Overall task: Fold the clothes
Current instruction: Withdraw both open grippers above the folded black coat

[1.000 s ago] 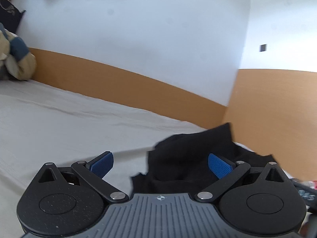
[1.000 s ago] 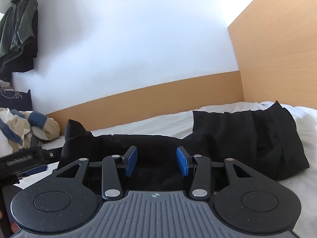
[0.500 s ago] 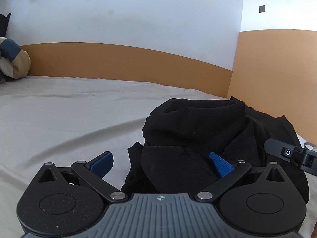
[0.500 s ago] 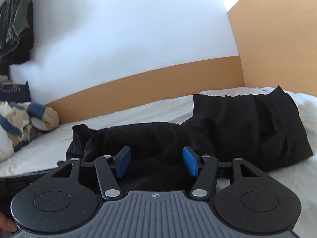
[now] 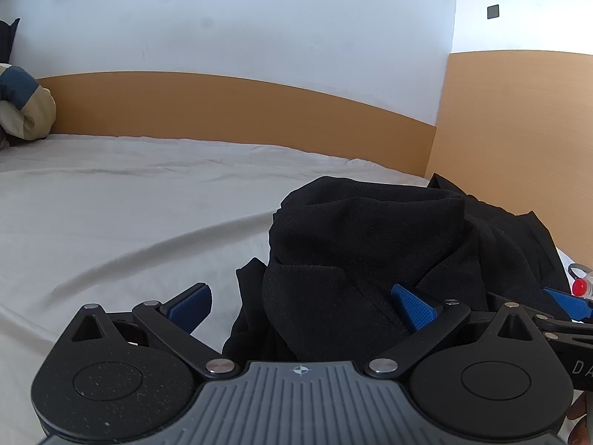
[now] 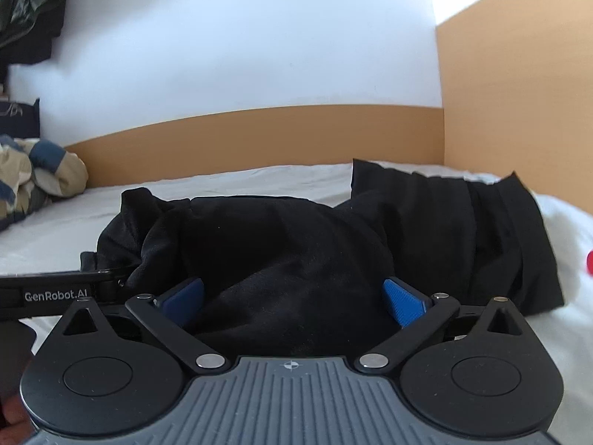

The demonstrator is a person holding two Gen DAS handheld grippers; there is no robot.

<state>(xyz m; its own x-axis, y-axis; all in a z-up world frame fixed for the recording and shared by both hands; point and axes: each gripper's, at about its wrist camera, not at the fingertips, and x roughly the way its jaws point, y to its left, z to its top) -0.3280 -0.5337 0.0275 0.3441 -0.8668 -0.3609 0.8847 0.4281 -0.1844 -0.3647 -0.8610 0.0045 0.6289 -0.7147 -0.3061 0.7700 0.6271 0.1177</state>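
One black garment (image 6: 296, 244) is lying bunched on the white bed sheet (image 5: 111, 215), near the orange corner boards. Left gripper (image 5: 302, 306) is standing wide open, its right pad against the cloth, gripping nothing. Right gripper (image 6: 292, 298) has just been opening, jaws now spreading fully around the heap without pinching it. A patterned bundle (image 6: 33, 178) is sitting far left.

Right gripper (image 6: 292, 302) just opened over black garment (image 6: 281, 259).

A home bedroom: a bed (image 5: 111, 204) under a pale sheet, orange-brown wood panelling (image 5: 241, 111) along white walls, and jackets (image 6: 26, 7) hanging by the corner.
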